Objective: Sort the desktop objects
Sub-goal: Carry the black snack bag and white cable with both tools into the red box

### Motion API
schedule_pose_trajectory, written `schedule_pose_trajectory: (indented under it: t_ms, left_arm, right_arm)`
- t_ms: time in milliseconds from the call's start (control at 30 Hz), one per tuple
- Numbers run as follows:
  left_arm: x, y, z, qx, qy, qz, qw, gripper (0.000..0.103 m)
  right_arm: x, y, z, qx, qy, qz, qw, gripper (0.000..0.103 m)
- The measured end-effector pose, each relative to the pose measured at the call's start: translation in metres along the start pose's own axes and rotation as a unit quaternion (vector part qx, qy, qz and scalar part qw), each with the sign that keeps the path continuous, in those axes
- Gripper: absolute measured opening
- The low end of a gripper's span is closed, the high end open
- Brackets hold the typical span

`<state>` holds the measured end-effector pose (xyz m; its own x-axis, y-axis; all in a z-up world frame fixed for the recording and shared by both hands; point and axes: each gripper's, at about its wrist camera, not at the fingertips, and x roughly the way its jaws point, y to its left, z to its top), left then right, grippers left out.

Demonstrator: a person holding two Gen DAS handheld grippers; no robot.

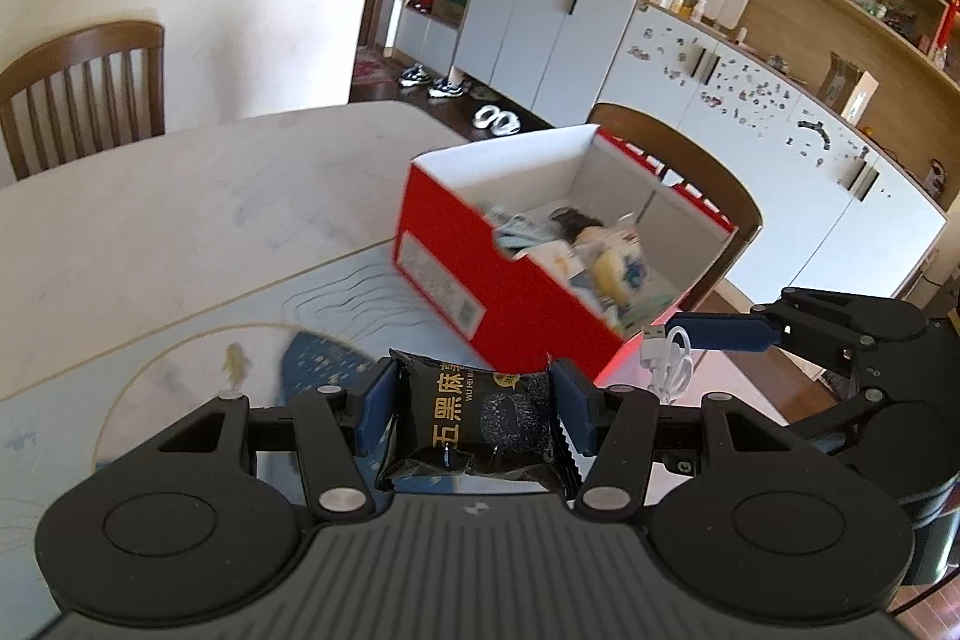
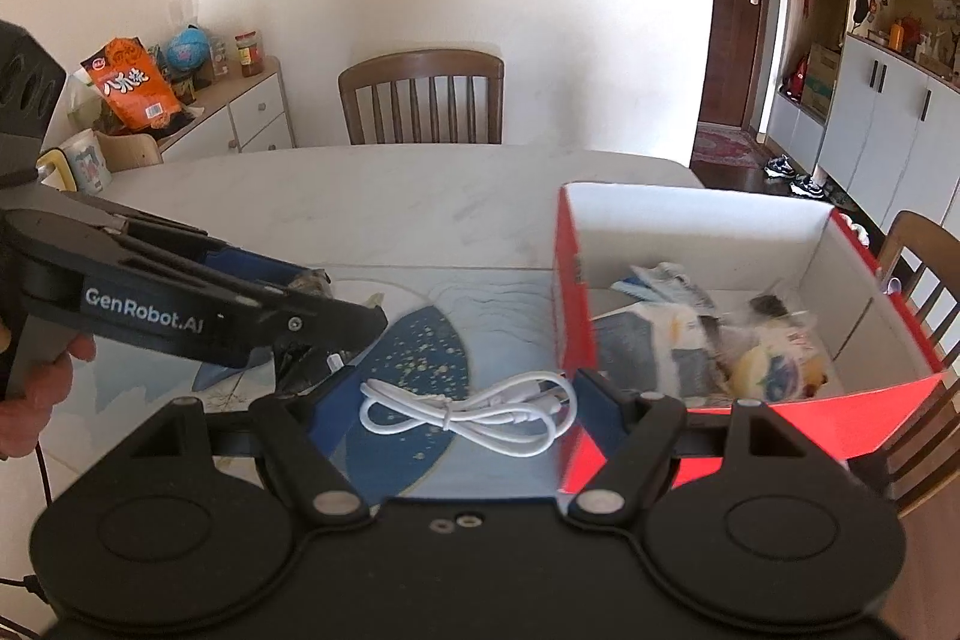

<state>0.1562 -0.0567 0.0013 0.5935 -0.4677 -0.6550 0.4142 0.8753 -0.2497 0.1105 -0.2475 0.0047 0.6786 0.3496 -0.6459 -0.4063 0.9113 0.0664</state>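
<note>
My left gripper [image 1: 474, 409] is shut on a black snack packet [image 1: 480, 421] with gold Chinese letters, held above the mat in front of the red box [image 1: 480, 274]. In the right wrist view the left gripper [image 2: 336, 316] comes in from the left with the packet [image 2: 309, 364] in its tip. My right gripper [image 2: 456, 400] holds a coiled white USB cable [image 2: 474, 409] between its fingers, just left of the red box [image 2: 570, 280]. In the left wrist view the right gripper [image 1: 690, 331] shows at the right with the cable [image 1: 666, 364] hanging from its tip. The box holds several snack packets [image 2: 720, 334].
The white table [image 1: 180, 196] carries a blue patterned mat [image 2: 420, 340]. Wooden chairs stand at the far side [image 2: 420, 97] and behind the box [image 1: 708, 178]. A sideboard with a snack bag [image 2: 135, 85] stands at the left. White cabinets and shelves [image 1: 660, 58] line the far wall.
</note>
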Motion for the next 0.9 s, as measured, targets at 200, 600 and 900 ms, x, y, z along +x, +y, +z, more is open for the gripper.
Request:
schedule_pose_trajectory:
  t_ms: [200,600,900]
  left_arm:
    - [0.004,-0.022,0.009,0.009,-0.007,-0.007,0.9999,0.055]
    - [0.015,-0.059,0.026,0.019,-0.016,-0.004,0.9997,0.055]
    - [0.035,-0.087,0.041,0.031,-0.019,0.001,0.9993,0.055]
  right_arm:
    - [-0.011,-0.021,0.003,0.001,-0.002,0.002,1.000,0.076]
    - [-0.026,-0.064,0.010,0.008,-0.009,0.003,1.000,0.076]
    - [-0.031,-0.106,0.014,0.004,-0.016,-0.007,1.000,0.076]
